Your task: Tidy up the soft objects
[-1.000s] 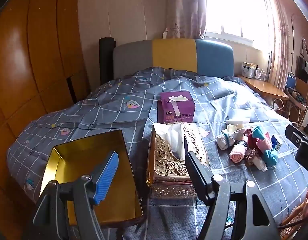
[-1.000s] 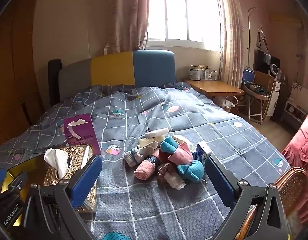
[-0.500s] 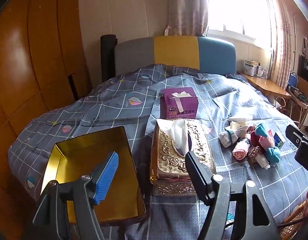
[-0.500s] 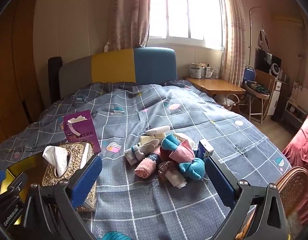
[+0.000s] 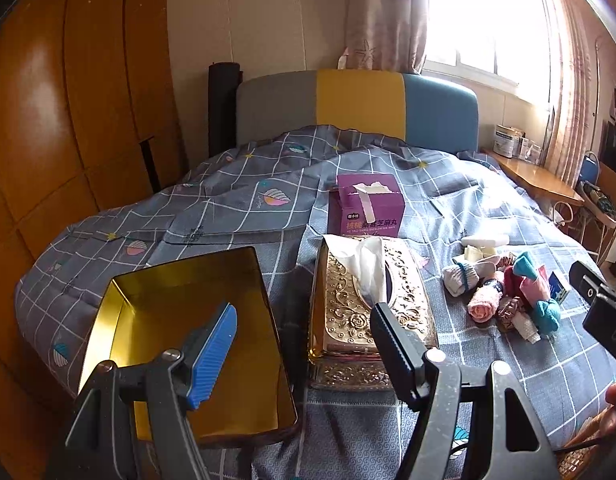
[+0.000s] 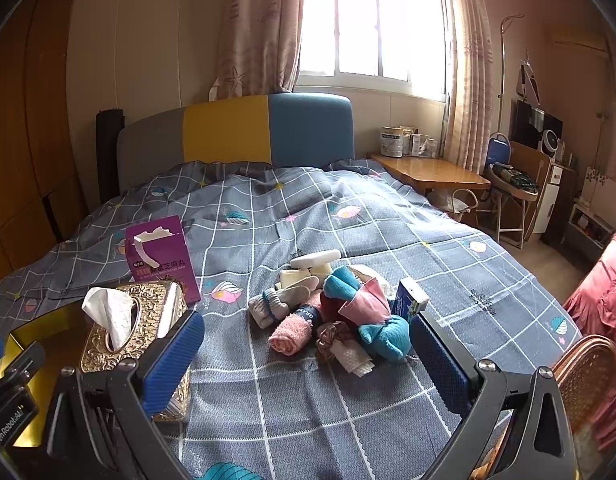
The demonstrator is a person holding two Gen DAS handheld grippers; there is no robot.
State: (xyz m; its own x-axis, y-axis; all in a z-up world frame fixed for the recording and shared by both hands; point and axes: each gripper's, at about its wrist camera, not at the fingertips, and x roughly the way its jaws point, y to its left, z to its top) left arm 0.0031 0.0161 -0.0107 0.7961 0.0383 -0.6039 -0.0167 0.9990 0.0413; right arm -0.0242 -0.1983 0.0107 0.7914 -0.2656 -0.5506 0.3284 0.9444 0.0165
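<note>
Bedroom light comes from the window at the top of both views, and everything I care about sits on the bed (image 6: 448, 240) under its grey checked quilt.

On the left wrist view, my left claw (image 5: 304, 332) stands wide, nothing between its fingers. It hangs over the near edge of the bed, framing the gap between the tin (image 5: 180, 312) at lower left, which looks empty, and the tissue box (image 5: 372, 292) at centre. A purple carton (image 5: 366, 206) stands just behind the tissue box.

On the right wrist view, my right claw (image 6: 308, 354) is also spread wide and holds nothing. The pile (image 6: 332, 312) of soft things lies at the centre of that frame, just beyond the fingertips: a rolled pink cloth (image 6: 290, 330), a grey sock (image 6: 268, 306), a teal bundle (image 6: 384, 336), a scrunchie (image 6: 334, 334), some white and cream pieces behind. A small blue carton (image 6: 410, 300) leans at the pile's right edge; it looks stiff, so I'd leave it.

I judge we are at the very start: nothing picked, both claws poised. The tin seems the likely home for the soft things, though I can't be sure. Next I'd send the right claw forward and down onto the nearest loose item, probably the pink cloth, closing across the roll rather than along it so it bunches instead of slipping. The items overlap, so a neighbour may well be dragged up too.
</note>
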